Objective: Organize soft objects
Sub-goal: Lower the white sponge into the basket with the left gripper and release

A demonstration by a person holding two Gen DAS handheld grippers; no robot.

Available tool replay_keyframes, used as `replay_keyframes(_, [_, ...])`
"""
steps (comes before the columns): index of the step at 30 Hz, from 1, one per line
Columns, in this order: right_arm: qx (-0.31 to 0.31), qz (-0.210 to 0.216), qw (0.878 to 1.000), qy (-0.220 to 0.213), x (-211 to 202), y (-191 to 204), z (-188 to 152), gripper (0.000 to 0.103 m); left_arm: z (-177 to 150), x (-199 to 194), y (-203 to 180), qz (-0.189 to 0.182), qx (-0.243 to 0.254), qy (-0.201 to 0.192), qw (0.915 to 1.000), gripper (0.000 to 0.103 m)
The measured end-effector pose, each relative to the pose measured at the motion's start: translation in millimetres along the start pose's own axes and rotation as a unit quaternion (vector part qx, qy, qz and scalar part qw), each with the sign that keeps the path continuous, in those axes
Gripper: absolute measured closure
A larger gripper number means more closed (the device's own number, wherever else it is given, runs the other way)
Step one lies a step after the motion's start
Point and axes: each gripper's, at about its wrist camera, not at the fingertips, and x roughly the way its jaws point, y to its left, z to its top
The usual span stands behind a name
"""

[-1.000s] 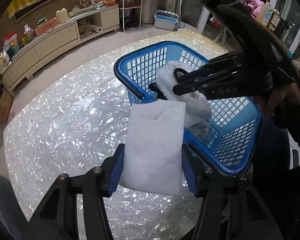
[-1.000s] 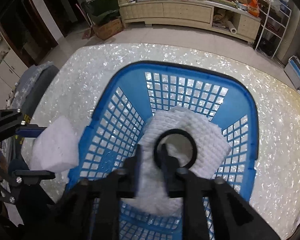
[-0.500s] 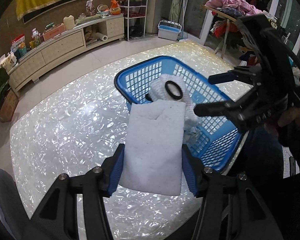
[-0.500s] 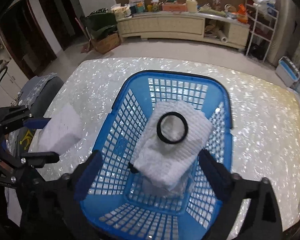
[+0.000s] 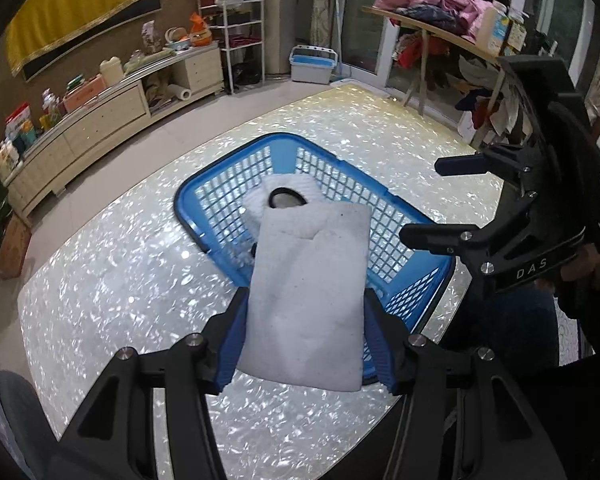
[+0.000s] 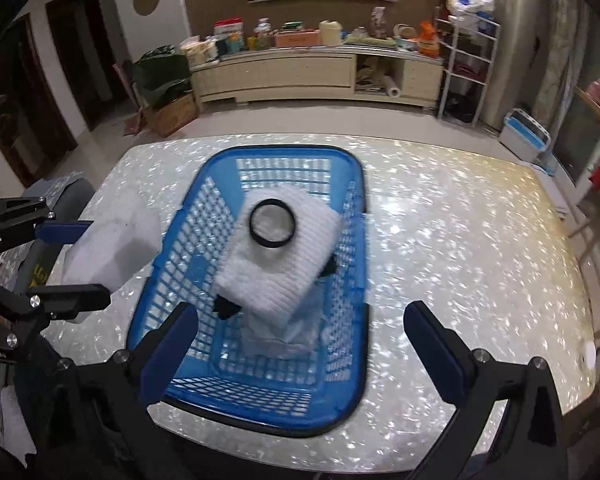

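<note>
**Over the near rim of the basket, a white pad waits in the left gripper**

Above the shell-patterned table (image 6: 460, 240), the left gripper (image 5: 304, 320) is clamped on a flat white foam pad (image 5: 312, 292), one blue finger pressed to each long edge. The pad's long axis runs straight forward along the fingers, so its far end already overhangs the near rim of the blue basket (image 5: 204, 236) while the gripped end hangs outside it, over the table. In the right wrist view the same pad (image 6: 112, 256) shows beside the basket's (image 6: 260, 420) left wall, tilted toward the opening. The basket therefore lies directly ahead of and below the left fingers. By my judgement the coming move is a short push forward and down, then a release; the left hand is plainly the nearer one, since it alone carries anything.

Inside the basket a ribbed white cloth with a black ring (image 6: 276, 256) lies askew on top of something pale and thin that I cannot identify. The pad would probably come to rest on or beside it.

The right gripper (image 6: 300, 344) hangs over the basket's near end with its jaws spread wide and nothing between them. It touches neither the cloth nor the basket. From the left wrist view it (image 5: 440, 200) stands to the right, clear of the pad's likely path.
</note>
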Motion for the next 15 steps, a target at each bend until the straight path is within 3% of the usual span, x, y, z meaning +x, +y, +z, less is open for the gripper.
replay_keyframes(6, [0.014,-0.039,0.999,-0.004,3.1,-17.5,-15.2,0.0,12.4,23.5,-22.0,-0.012,0.044,0.005,0.999,0.051])
replay_keyframes(15, [0.05,-0.043,0.998,0.008,11.4,-46.4,-26.4,0.0,25.1,74.7,-40.0,-0.041,0.077,0.035,0.9956,0.05])
